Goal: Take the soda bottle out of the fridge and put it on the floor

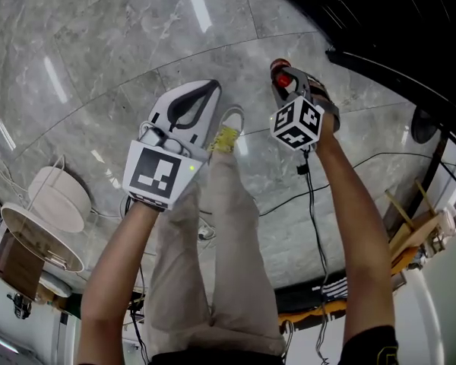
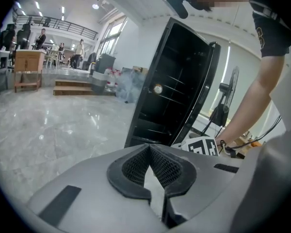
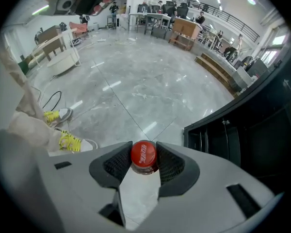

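A: Soda bottle (image 3: 143, 155), where is it?

B: Out of the fridge (image 3: 242, 130) and in the right gripper (image 3: 144, 148), over the grey marble floor (image 3: 136, 81). The fingers (image 3: 117, 165) are clamped on it just under the red cap (image 3: 143, 153), one pad on each side.

A: Which way does it point?

B: Cap up, base down. In the right gripper view the cap's printed top faces the camera squarely, so the long axis runs straight away from the lens, towards the floor. The cap hides the body there. From the head view the soda bottle (image 1: 283, 77) is strongly foreshortened: the cap is nearest, with a little dark body below it, so it is close to upright.

A: Has the base reached the floor?

B: I cannot tell from any view.

A: And the other hand?

B: The left gripper (image 2: 148, 150) has its fingers (image 2: 131, 168) closed, tips meeting. In the head view the left gripper (image 1: 207, 90) sits left of the right gripper (image 1: 289, 86), with the person's yellow-laced shoe (image 1: 226, 131) between them.

A: How near is the fridge?

B: Near. Its black open front, with wire shelves, stands just right of the bottle in the right gripper view. In the left gripper view the fridge (image 2: 174, 81) rises upright beyond the fingertips.
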Action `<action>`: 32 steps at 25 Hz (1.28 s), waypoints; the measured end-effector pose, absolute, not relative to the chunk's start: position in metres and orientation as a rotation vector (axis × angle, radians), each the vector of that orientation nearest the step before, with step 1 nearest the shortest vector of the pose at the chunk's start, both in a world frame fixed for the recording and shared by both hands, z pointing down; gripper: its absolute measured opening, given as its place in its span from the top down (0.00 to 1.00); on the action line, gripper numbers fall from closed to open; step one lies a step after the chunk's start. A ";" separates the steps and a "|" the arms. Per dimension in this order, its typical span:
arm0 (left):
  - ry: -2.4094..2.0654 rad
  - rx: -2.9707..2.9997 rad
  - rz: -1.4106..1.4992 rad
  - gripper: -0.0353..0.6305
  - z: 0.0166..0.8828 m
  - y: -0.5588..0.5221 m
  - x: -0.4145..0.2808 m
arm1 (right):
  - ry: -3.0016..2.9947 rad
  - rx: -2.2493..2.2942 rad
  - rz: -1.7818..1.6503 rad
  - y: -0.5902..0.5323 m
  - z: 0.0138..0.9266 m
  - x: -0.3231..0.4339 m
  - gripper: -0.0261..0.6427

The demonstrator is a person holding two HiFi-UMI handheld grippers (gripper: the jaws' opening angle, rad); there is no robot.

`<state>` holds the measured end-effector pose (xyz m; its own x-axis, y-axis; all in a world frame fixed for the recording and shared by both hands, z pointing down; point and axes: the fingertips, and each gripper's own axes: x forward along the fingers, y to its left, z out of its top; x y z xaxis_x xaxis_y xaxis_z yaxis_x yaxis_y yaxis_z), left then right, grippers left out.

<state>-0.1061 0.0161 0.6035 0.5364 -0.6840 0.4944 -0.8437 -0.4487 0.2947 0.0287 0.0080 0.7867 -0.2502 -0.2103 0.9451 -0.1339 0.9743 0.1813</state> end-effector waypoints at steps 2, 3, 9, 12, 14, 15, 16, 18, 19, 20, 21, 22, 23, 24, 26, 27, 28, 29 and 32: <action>-1.239 2.271 0.416 0.92 0.609 0.019 -0.108 | -1.841 0.287 -0.047 0.008 0.792 0.026 0.74; -1.239 2.273 0.416 0.92 0.612 0.021 -0.108 | -1.847 0.305 -0.031 0.008 0.794 0.025 0.74; -1.235 2.333 0.416 0.92 0.626 0.019 -0.100 | -1.888 0.485 0.188 -0.004 0.808 0.034 0.74; -1.227 2.395 0.420 0.92 0.636 0.012 -0.095 | -1.907 0.615 0.345 -0.014 0.817 0.041 0.74; -1.217 2.443 0.416 0.92 0.644 0.005 -0.090 | -1.916 0.686 0.400 -0.021 0.826 0.047 0.74; -1.211 2.468 0.412 0.92 0.648 0.001 -0.087 | -1.921 0.716 0.413 -0.025 0.829 0.050 0.74; -1.204 2.492 0.405 0.92 0.652 -0.003 -0.086 | -1.927 0.744 0.421 -0.028 0.833 0.052 0.74; -1.192 2.529 0.388 0.92 0.664 -0.013 -0.084 | -1.943 0.795 0.438 -0.037 0.841 0.055 0.74; -1.189 2.543 0.380 0.92 0.671 -0.018 -0.083 | -1.951 0.815 0.448 -0.042 0.845 0.057 0.74; -1.187 2.557 0.372 0.92 0.679 -0.023 -0.083 | -1.958 0.833 0.462 -0.047 0.849 0.059 0.74; -1.185 2.570 0.364 0.92 0.687 -0.027 -0.082 | -1.964 0.849 0.475 -0.051 0.853 0.062 0.74; -1.181 2.581 0.355 0.92 0.694 -0.031 -0.081 | -1.969 0.866 0.484 -0.056 0.857 0.065 0.74; -1.179 2.592 0.345 0.92 0.702 -0.036 -0.081 | -1.975 0.886 0.489 -0.061 0.860 0.067 0.74; -1.180 2.604 0.335 0.92 0.709 -0.041 -0.080 | -1.981 0.907 0.490 -0.067 0.863 0.069 0.74; -1.199 2.648 0.307 0.92 0.721 -0.051 -0.079 | -1.996 0.939 0.489 -0.080 0.869 0.072 0.74; -1.214 2.674 0.291 0.92 0.726 -0.055 -0.078 | -1.998 0.941 0.487 -0.084 0.873 0.075 0.74; -1.225 2.692 0.278 0.92 0.732 -0.056 -0.077 | -1.997 0.936 0.487 -0.086 0.878 0.077 0.74; -1.230 2.698 0.271 0.92 0.739 -0.056 -0.075 | -1.994 0.927 0.487 -0.085 0.883 0.079 0.74; -1.203 2.704 0.307 0.92 0.763 -0.058 -0.067 | -2.005 0.914 0.473 -0.086 0.895 0.082 0.74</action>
<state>-0.0666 -0.0585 0.7629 0.6540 -0.7130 0.2530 -0.7470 -0.6614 0.0670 0.0821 -0.0858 0.8951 -0.3626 -0.4258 0.8290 -0.7514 0.6598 0.0103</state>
